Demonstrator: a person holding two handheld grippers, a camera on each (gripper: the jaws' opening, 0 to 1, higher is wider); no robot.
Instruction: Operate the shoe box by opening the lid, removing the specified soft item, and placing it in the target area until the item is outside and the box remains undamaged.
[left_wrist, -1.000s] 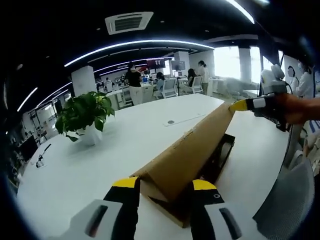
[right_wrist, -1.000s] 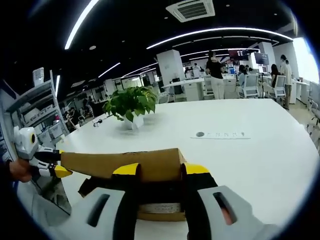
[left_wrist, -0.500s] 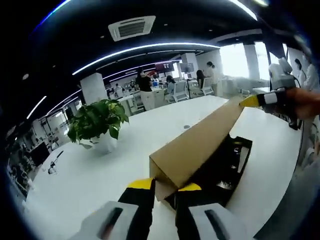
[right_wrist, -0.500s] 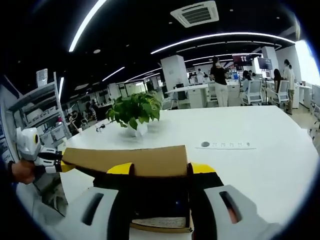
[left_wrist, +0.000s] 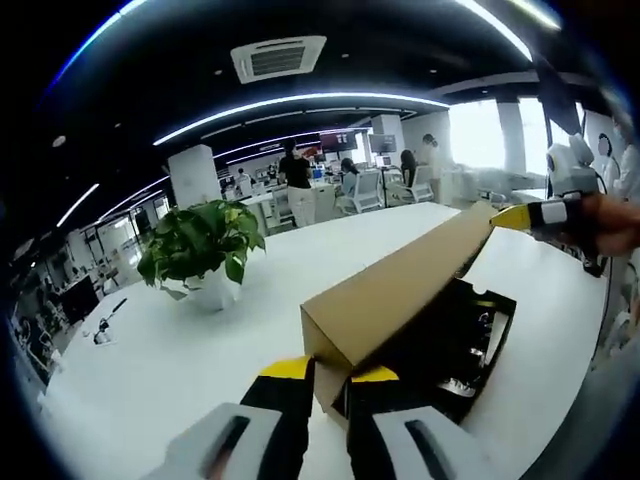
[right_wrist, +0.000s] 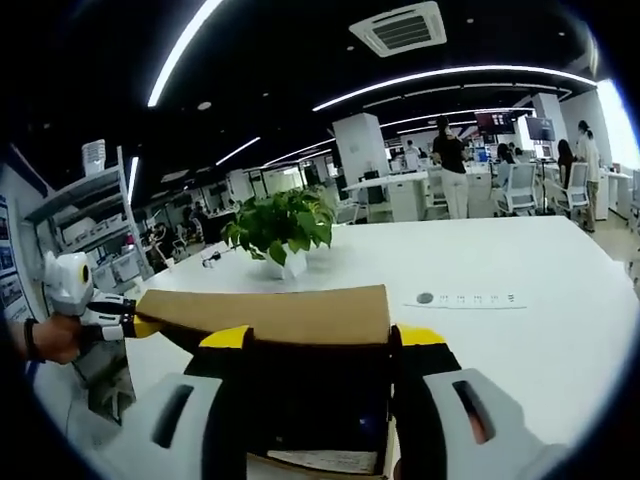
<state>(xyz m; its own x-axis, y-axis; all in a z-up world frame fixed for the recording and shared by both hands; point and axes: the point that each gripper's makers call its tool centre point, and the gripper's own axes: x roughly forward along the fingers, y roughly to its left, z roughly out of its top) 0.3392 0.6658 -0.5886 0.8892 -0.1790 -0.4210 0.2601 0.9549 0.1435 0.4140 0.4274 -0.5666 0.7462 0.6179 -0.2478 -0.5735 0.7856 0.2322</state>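
A brown cardboard shoe box lid is tilted up over the box, whose dark inside holds black contents. My left gripper is shut on the lid's near corner, its yellow tips close together. At the lid's far end my right gripper touches the rim, with a hand behind it. In the right gripper view the lid's front flap spans between the wide-apart jaws of my right gripper, which stands open. My left gripper holds the flap's far left end. The soft item is not identifiable.
The box sits on a large white table. A potted green plant stands beyond it, and a flat socket strip lies to the right. Shelving stands at the left. People and desks are far behind.
My left jaws went from wide apart to narrow around the lid's corner. The lid rose higher, so more of the dark box interior shows. The right jaws stayed wide.
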